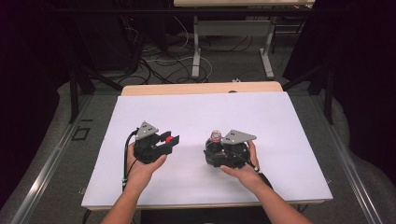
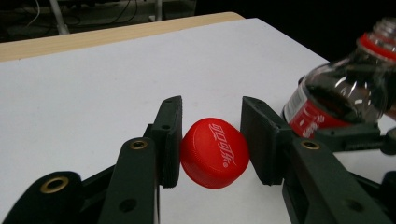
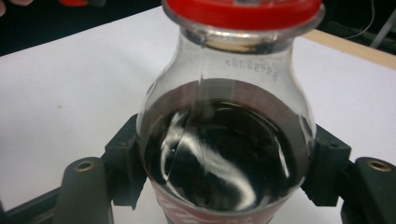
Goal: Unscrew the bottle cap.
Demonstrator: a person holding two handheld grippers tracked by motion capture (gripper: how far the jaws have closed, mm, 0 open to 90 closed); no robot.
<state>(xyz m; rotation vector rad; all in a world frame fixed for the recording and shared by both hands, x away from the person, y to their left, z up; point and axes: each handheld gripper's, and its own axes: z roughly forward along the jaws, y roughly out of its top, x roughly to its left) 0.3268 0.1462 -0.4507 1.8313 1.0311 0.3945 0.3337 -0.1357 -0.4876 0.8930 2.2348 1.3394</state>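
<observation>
Left gripper: jaws closed on the red screw cap, pinched across its ribbed skirt, top face with white lettering turned toward the gripper's camera. The cap is held clear of the white table sheet, left of the bottle. Judgement: the cap is light, stiff plastic; the ribs give the pads good purchase, but the part is small and round and could pop out sideways if the pinch drifts off its widest line. Present hold looks centred.

Right gripper: jaws clamped on the cola bottle, one pad at each side of the body just below the shoulder, above the red label. In the high view the bottle sits right of table centre, neck open and leaning toward the left gripper. Red tamper ring remains on the neck. Dark liquid reaches well up into the shoulder.

Handling notes (judgement):
- Bottle is fairly heavy with liquid; weight will shift when it is tilted.
- Thin clear plastic wall, smooth and glossy, so slippery and apt to dent. A hard squeeze with the neck open could push liquid out.
- Best hold is where it is now, on the curved body under the shoulder, with the bulge above guarding against slip.
- Open neck: keep it pointing upward to avoid spilling.
</observation>
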